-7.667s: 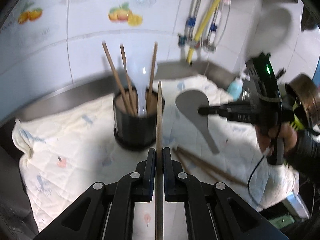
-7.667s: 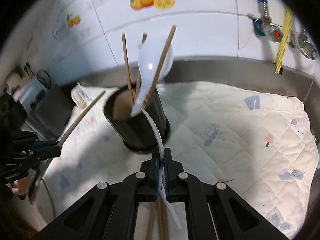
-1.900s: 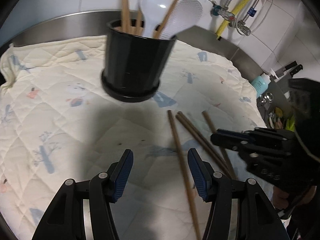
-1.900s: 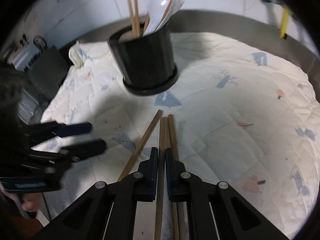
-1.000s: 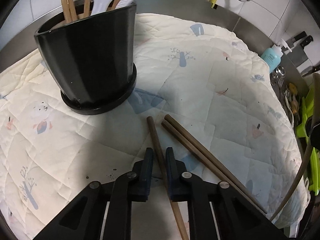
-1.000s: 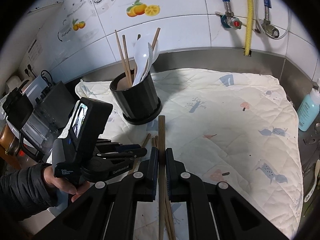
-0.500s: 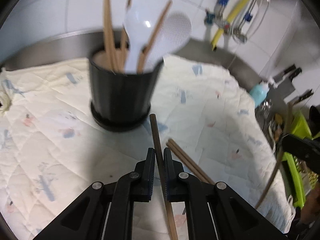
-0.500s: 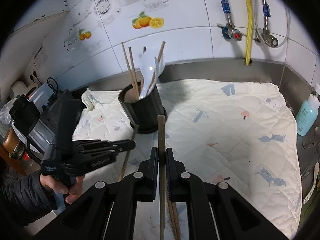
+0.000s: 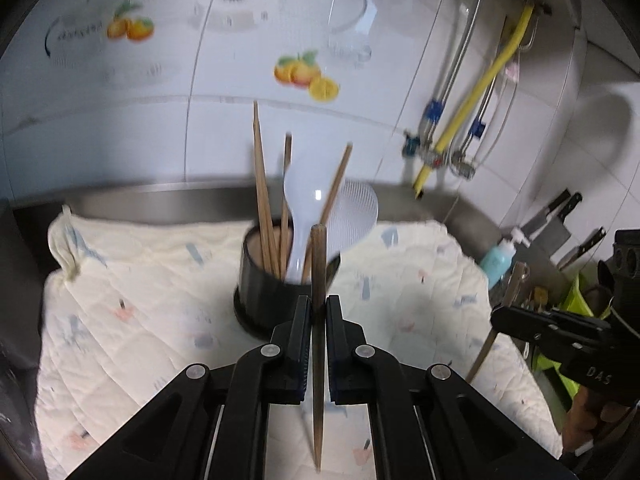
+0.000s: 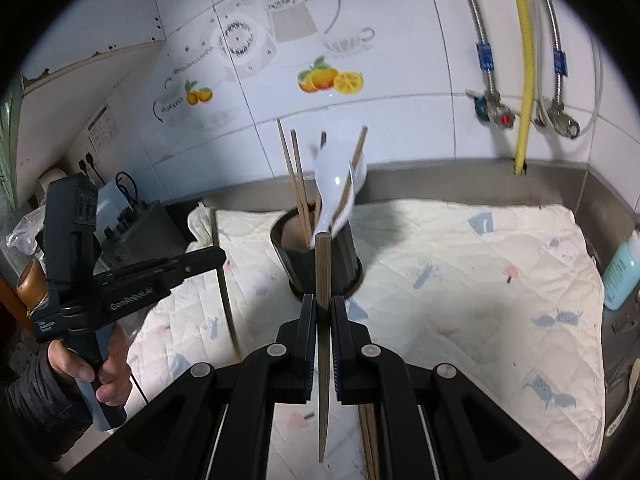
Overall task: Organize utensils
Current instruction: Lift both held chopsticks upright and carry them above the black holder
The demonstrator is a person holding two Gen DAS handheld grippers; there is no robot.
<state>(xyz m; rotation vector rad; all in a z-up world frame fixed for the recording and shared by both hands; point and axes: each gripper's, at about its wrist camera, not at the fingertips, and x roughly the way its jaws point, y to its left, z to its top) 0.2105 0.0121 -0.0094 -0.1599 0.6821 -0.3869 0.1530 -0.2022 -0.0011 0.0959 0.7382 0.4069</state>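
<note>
My left gripper [image 9: 319, 302] is shut on a brown chopstick [image 9: 319, 256], held in the air and pointing at the black utensil holder [image 9: 264, 292]. The holder stands on the quilted cloth [image 9: 140, 280] with several chopsticks, a white spoon [image 9: 302, 204] and a white rice paddle [image 9: 356, 208] in it. My right gripper [image 10: 323, 300] is shut on another chopstick [image 10: 322, 264], also in front of the holder [image 10: 348, 264]. Two more chopsticks [image 10: 370, 440] lie on the cloth beneath it. Each gripper shows in the other's view: the right gripper [image 9: 498, 316] and the left gripper [image 10: 218, 256].
A light blue bottle [image 10: 620, 276] stands at the cloth's right edge and knives [image 9: 556, 216] hang beyond it. Pipes and a yellow hose [image 10: 526, 80] run down the tiled wall. A black device [image 10: 136, 224] sits left of the cloth. A steel rim [image 10: 480, 176] backs the counter.
My left gripper closed on a chopstick lying on the cloth, lifted it clear and tipped up toward the holder. My right gripper rose a little with its chopstick.
</note>
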